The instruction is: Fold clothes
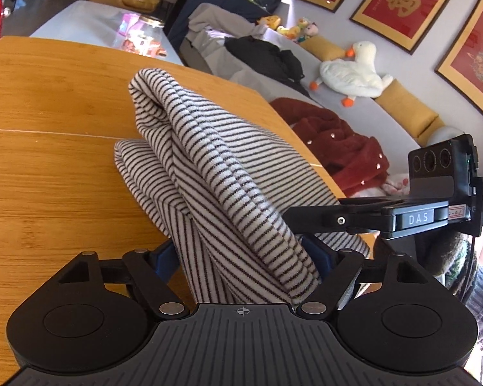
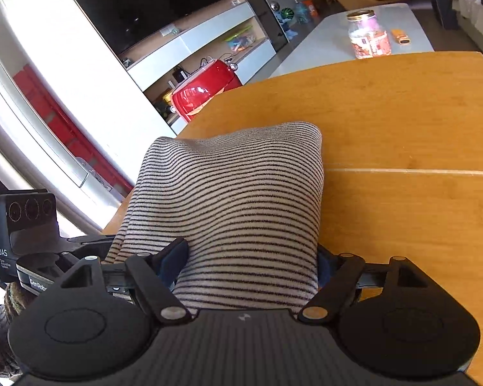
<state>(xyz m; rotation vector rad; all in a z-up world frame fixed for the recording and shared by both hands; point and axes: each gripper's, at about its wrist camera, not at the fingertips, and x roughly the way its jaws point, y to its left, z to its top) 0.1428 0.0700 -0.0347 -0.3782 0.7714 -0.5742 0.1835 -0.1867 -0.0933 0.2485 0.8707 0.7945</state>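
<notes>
Left wrist view, nearest: the left gripper (image 1: 244,257), angled downward, with a thick bundle of the striped garment (image 1: 209,167) filling the gap between its blue pads (image 1: 164,255); the jaws stand wide and are closed on the cloth. Just to its right lies the other gripper's black body (image 1: 412,218), close alongside over the table's right edge. The garment rises from the jaws in a humped fold, its lower layers resting on the wooden table (image 1: 48,167).

Right wrist view, nearest: the right gripper (image 2: 248,267), likewise tilted down, its wide-set pads (image 2: 174,257) pressed against the same folded cloth, which covers the table's near left portion and hides the surface ahead.

Beyond the far edge: a glass jar (image 2: 368,35) on a pale low table (image 2: 322,45); a red appliance (image 2: 203,91); a sofa (image 1: 354,112) carrying a red blanket (image 1: 338,141) and a plush goose (image 1: 354,72).
</notes>
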